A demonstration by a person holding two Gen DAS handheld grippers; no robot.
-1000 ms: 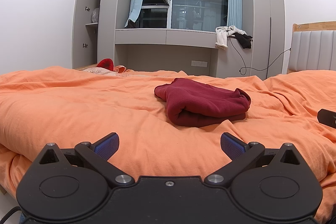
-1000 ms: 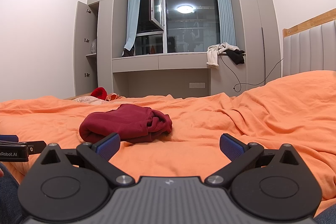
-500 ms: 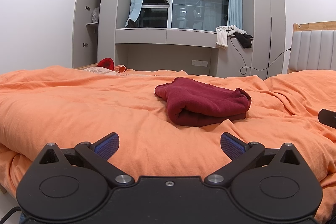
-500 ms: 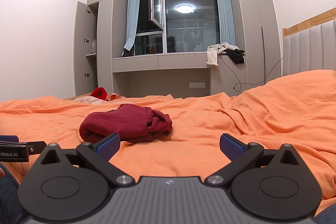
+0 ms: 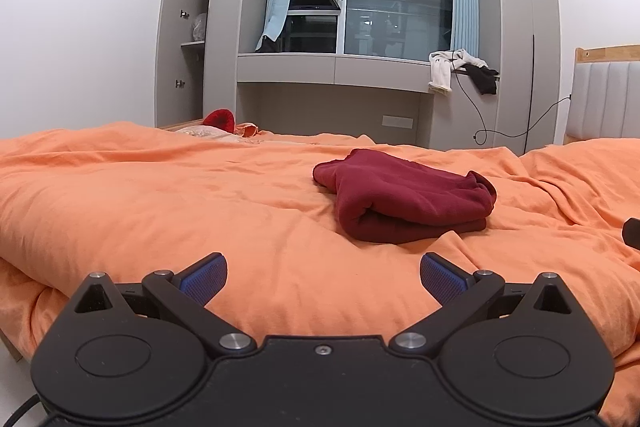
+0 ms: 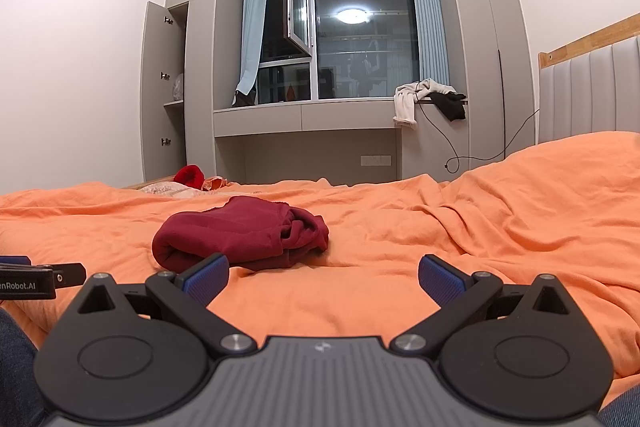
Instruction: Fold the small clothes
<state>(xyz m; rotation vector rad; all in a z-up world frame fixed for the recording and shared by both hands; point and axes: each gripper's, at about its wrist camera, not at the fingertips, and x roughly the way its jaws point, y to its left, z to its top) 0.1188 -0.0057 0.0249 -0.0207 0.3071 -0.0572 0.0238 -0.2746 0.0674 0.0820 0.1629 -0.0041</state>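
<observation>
nothing of note has moved since the earlier frames: both grippers and the garment sit where they were, with only a slight drift of viewpoint.

left gripper: fingers spread wide, released, grasping nothing, held low over the near edge of the bed. right gripper: fingers likewise spread and empty, held low beside it. the left unit's tip is visible at the left margin of the right wrist view, so the two are side by side and apart.

dark red garment: lies on the orange duvet, roughly mid-bed, ahead of both grippers and not touched by either. it is doubled over into a compact bundle, with a rounded fold facing the grippers and looser bunched edges on the right side. judgement: the fold appears largely complete, and the grippers stand back and open because the piece has been let go; the bunched end may yet want tidying.

other items: a brighter red item with pale cloth beside it rests at the far edge of the bed, well apart from the bundle; whether it is the next piece cannot be told. white and black clothes hang over the window ledge. wardrobe door stands open.

risk, as judged: the soft duvet gives under pressure, so a further pinch could gather bedding along with the garment.
</observation>
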